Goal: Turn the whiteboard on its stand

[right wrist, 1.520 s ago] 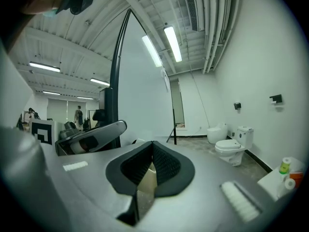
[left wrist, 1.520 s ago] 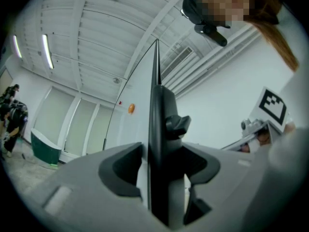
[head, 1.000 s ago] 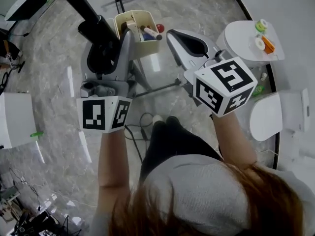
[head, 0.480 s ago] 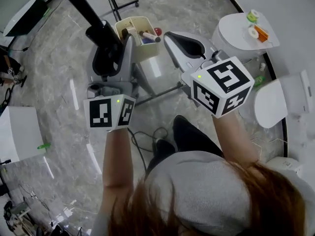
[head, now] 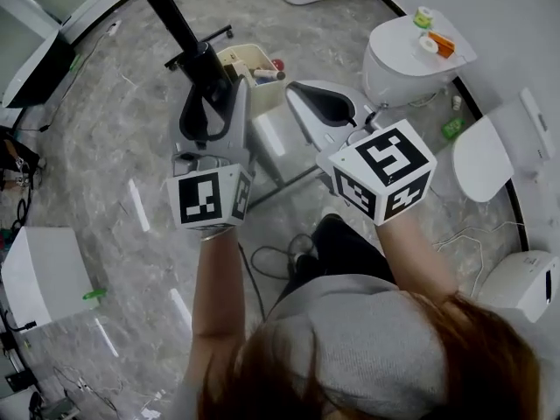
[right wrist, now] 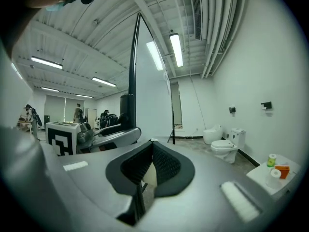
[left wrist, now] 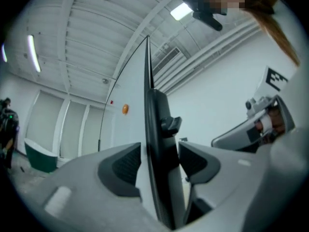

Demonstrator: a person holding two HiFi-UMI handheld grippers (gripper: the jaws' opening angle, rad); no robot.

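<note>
Two grippers are in view, and only one is working. The left gripper (left wrist: 161, 161) is clenched on the whiteboard (right wrist: 150, 86) at its black edge frame (left wrist: 155, 129), near a small knob (left wrist: 170, 124). The frame fills the space between the pads, and the jaws have just opened a shade wider with the frame between them. The right gripper (right wrist: 151, 146) holds nothing. Its jaws meet at the tips, and it hangs in open air beside the board, apart from it.

Location of the task item: the whiteboard is upright on its stand (head: 223, 35) on the grey veined floor (head: 114, 147), directly ahead of the person. It presents its edge to the left gripper and its white face obliquely to the right one. A beige tray (head: 262, 97) of markers sits low between the two grippers.

Assessment of progress: the hold is made and the turn appears to be under way, though these views do not show how far round the board is. Outstanding, on this judgement: swing the board to its final facing, steady it, possibly with the idle right gripper, then release. The slackened left grip warrants attention, since a slip on the smooth frame would cost control.
</note>
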